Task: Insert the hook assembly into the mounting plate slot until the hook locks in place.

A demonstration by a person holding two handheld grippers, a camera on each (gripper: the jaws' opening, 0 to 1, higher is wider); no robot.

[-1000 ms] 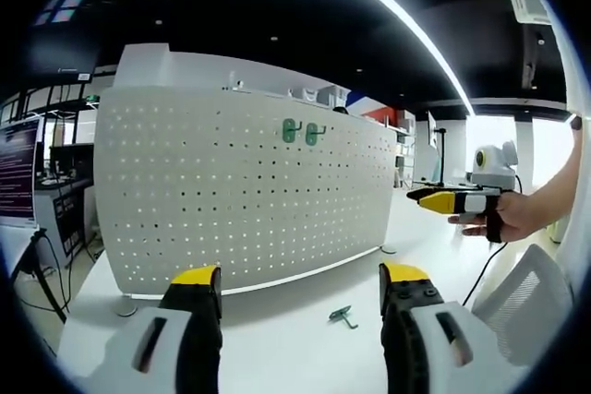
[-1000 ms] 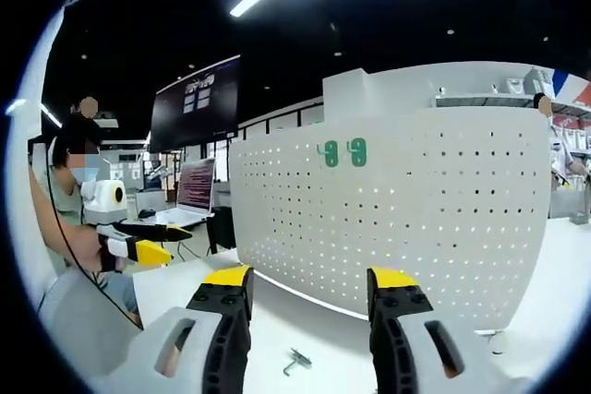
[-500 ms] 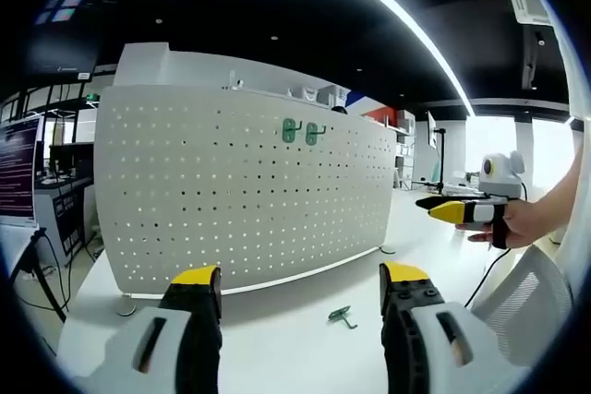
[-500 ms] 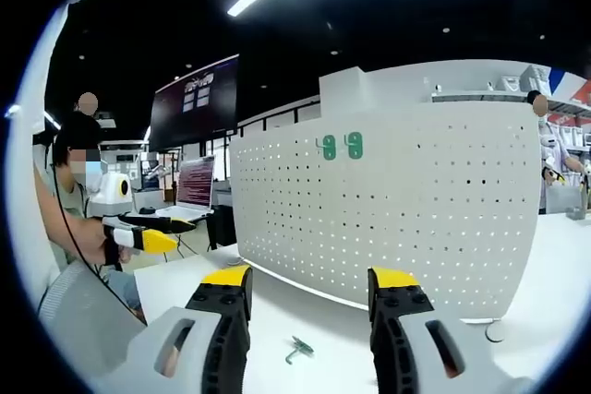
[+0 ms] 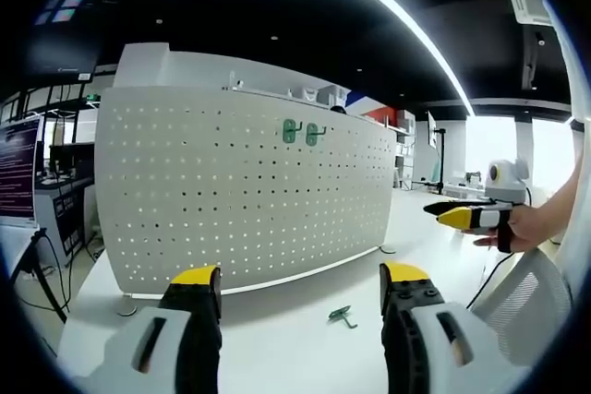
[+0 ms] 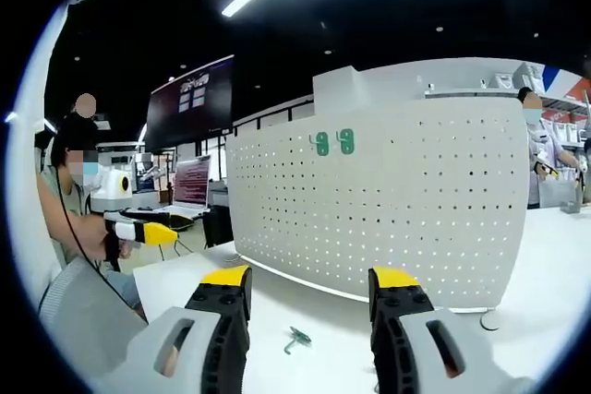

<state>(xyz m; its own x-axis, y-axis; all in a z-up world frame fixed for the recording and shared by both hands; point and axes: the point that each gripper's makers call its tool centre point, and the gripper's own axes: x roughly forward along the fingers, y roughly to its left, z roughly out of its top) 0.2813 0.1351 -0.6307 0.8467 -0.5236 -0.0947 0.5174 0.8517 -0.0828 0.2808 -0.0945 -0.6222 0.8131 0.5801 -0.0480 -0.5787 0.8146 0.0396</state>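
Loose hook [image 5: 342, 316] on table [image 5: 277, 339], near pegboard [image 5: 240, 182]; both claws apart.

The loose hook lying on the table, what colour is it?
The hook is green, best seen in the left gripper view.

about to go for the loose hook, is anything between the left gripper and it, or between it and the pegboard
Nothing visible. The green hook lies alone on the white table, just ahead of the open left gripper. Bare tabletop runs from it to the perforated mounting plate, where two green hooks already hang.
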